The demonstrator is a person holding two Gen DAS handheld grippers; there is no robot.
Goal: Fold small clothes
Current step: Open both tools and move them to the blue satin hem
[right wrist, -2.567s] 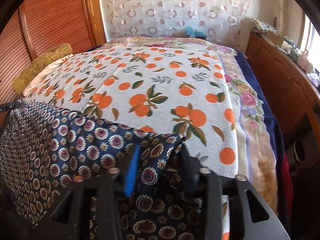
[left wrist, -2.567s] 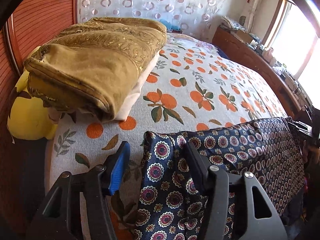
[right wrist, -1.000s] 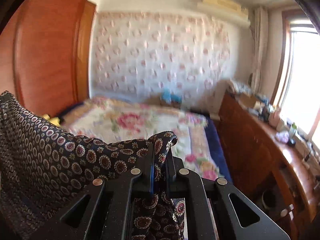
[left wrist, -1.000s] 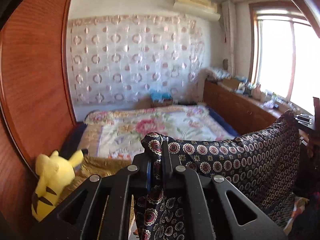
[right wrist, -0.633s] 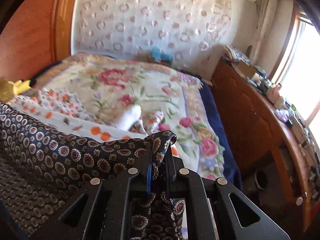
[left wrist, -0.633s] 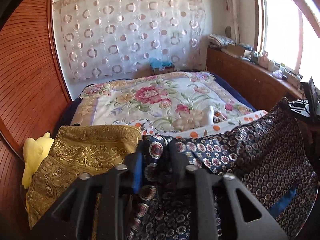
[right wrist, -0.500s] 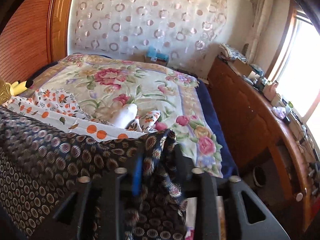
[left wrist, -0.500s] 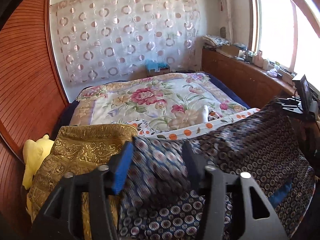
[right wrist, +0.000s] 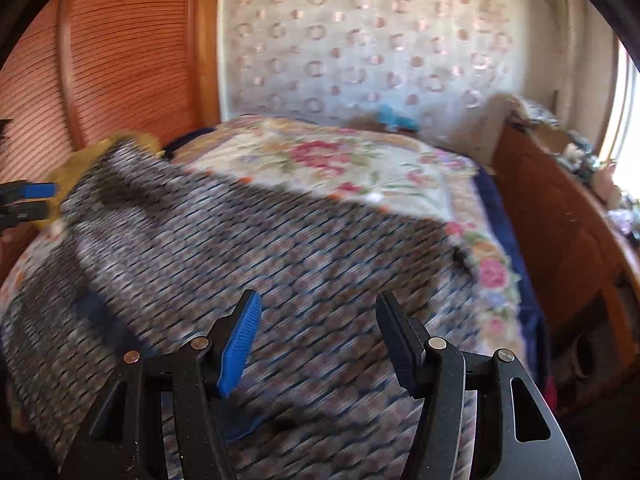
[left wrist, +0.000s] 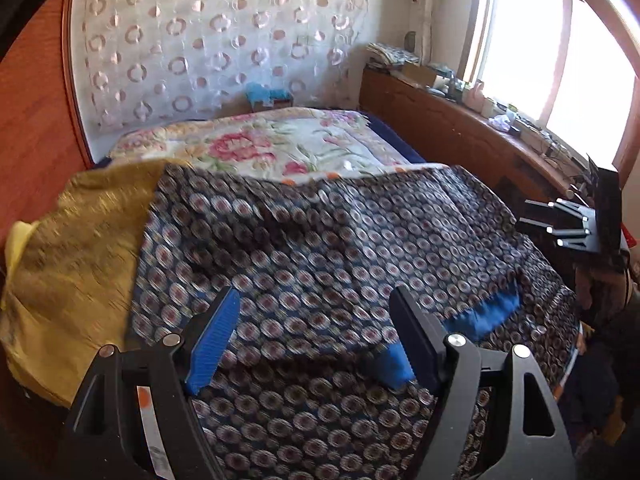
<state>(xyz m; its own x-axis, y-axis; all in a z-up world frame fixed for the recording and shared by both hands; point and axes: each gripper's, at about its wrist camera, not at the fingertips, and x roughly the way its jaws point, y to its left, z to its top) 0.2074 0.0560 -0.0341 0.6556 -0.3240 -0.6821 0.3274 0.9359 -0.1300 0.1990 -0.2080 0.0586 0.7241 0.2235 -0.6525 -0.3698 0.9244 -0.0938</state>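
Patterned navy garment (left wrist: 320,248) lies doubled over on the bed (left wrist: 280,148), its far corner overlapping the gold cloth (left wrist: 76,248); left tongs (left wrist: 316,336) and right tongs (right wrist: 316,338) stand apart, empty; one fold apparently made, further folds remaining.

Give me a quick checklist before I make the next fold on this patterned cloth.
1. Left gripper open and free of cloth: ok.
2. Right gripper open and free: ok.
3. Patterned cloth lying down on the bed: ok.
4. Cloth flat, no wrinkles: not ok, ridges cross it and a blue edge shows near the front.
5. Cloth clear of the gold fabric: not ok, it overlaps it.
6. Far corners square: cannot tell, blurred.
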